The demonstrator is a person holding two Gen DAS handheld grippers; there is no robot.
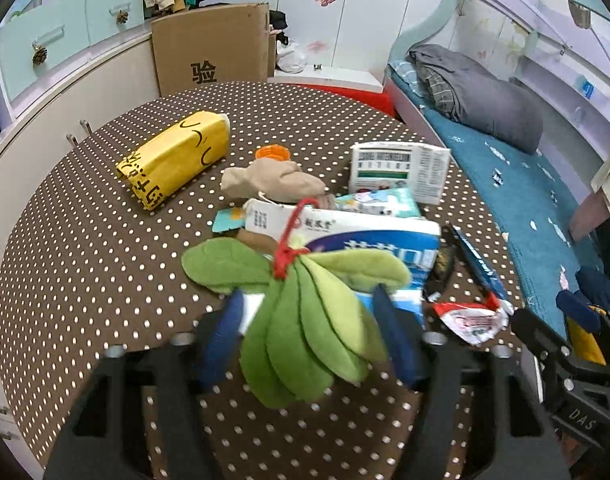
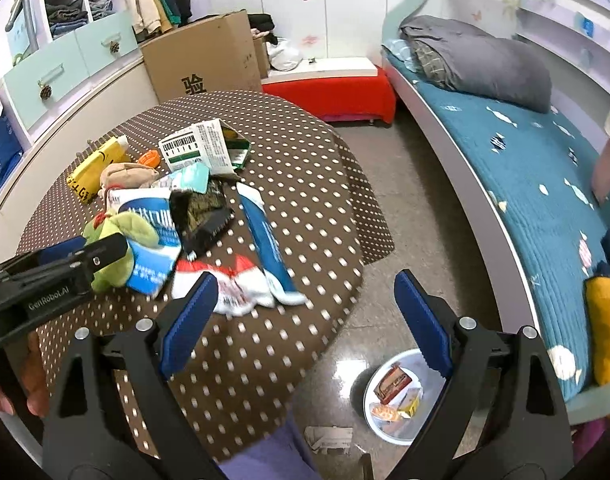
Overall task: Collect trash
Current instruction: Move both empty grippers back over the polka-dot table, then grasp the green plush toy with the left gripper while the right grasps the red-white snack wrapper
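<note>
A green leaf-shaped plush (image 1: 305, 340) with a red cord lies partly on a blue-and-white box (image 1: 377, 240) on the dotted brown table (image 1: 85, 260). My left gripper (image 1: 308, 294) has its blue pads against both sides of the plush. Just to the right sit a red-and-white wrapper (image 1: 469, 320) and a long blue packet (image 2: 265, 240). My right gripper (image 2: 307, 280) hangs open over the table's near edge with nothing between its fingers, the wrapper (image 2: 233, 292) just beyond its left finger. On the floor below stands a white basin (image 2: 425, 420) holding a few small packages.
Further back on the table are a yellow tissue pack (image 1: 173, 160), a beige plush (image 1: 273, 180), an orange cap (image 1: 273, 153) and a green-and-white carton (image 1: 401, 172). A cardboard box (image 2: 201, 56) stands behind, a bed (image 2: 525, 184) to the right. Torn cardboard (image 2: 329, 438) lies by the basin.
</note>
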